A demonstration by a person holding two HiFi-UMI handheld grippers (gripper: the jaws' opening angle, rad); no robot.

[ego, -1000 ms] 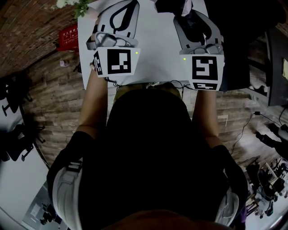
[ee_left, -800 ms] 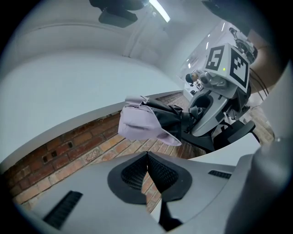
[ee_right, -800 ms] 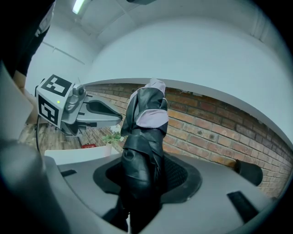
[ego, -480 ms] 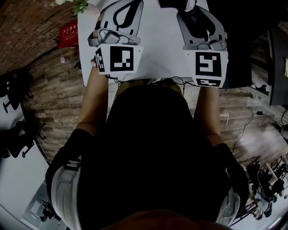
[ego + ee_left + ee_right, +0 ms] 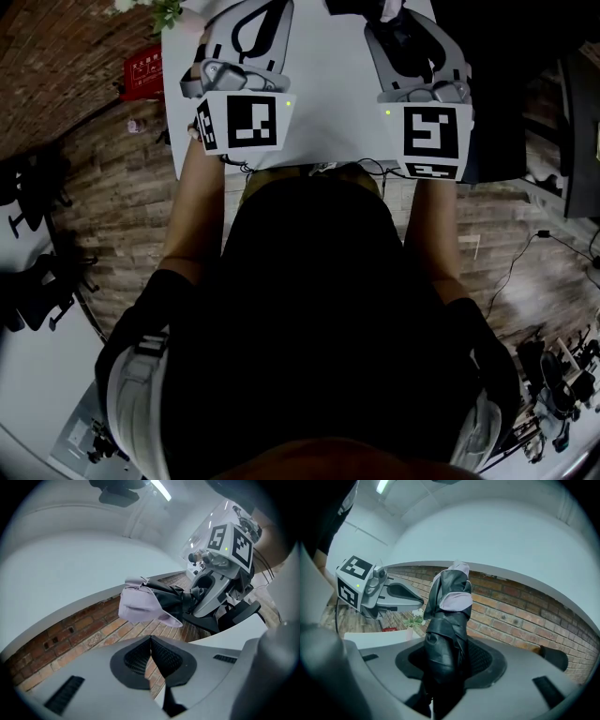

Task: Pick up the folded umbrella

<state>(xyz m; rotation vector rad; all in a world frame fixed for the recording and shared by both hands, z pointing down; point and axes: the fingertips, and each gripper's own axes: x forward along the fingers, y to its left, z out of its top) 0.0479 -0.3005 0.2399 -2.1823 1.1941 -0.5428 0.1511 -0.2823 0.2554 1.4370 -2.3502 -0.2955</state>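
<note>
Gripping the folded umbrella (image 5: 449, 616) w/ right gripper (image 5: 450, 660): pads pressed on either side of the black fabric bundle, jaws partway apart around it. Sticking out of the jaws toward 12 o'clock in right gripper view, lilac patch near the far end, pale tip just past that. Backed there by a brick surface (image 5: 520, 616) from 9 round to 3.

From left gripper view, same umbrella at approx 12–1 o'clock: lying roughly level, lilac end pointing to 9, black end running into the right gripper at 2. Held up in the air, not resting on the table as far as that view shows.

Nothing in left gripper (image 5: 151, 641): fingertips brought together at the front, only a thin slit lower down w/ brick showing thru. Near the umbrella but apart from it, no contact.

In head view, both grippers out over the white table (image 5: 328, 103) at 12 o'clock: left at 11, right at 1, marker cubes facing the cam. Umbrella only partly in frame there, a dark lump w/ a pale bit at the top edge near 1. Small plant (image 5: 169, 13) at the table corner at 11, red item (image 5: 141, 73) beside the table at 10, on the brick-pattern floor (image 5: 103, 178). Person's dark top filling centre & 6 o'clock.
</note>
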